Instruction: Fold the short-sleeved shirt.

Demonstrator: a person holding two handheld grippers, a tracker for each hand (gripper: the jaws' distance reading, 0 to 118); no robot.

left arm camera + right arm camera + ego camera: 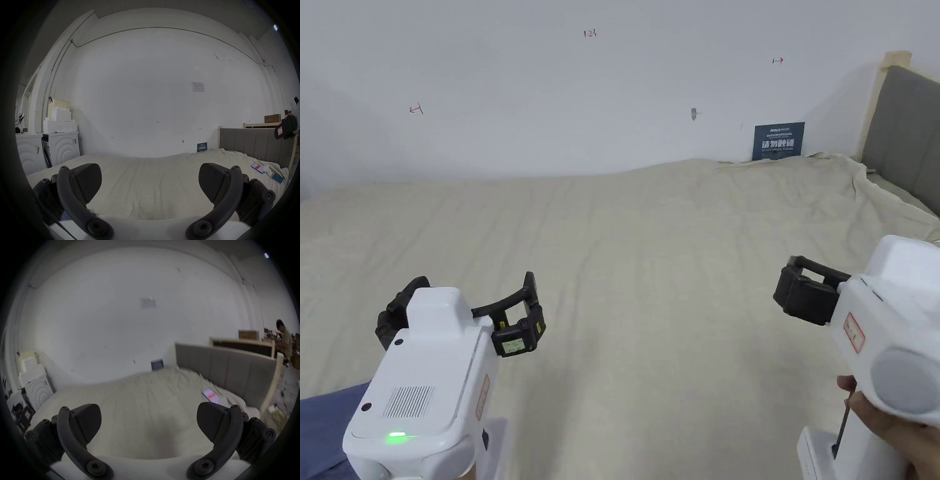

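Note:
A beige sheet (650,250) covers the bed, lying fairly flat with shallow wrinkles. A patch of blue cloth (325,425) shows at the lower left edge of the head view, under my left gripper; a sliver of blue cloth (65,216) also peeks out below the left jaw in the left gripper view. I cannot tell whether it is the shirt. My left gripper (475,279) (150,181) hovers over the near left of the bed, jaws wide apart and empty. My right gripper (794,284) (149,420) is held over the near right, open with nothing between its jaws.
A grey padded headboard (909,131) stands at the right. Two phones (257,168) (277,177) lie on the sheet near it. A blue sign (778,140) leans on the white wall. White machines (61,149) stand left of the bed. A person (285,340) is beyond the headboard.

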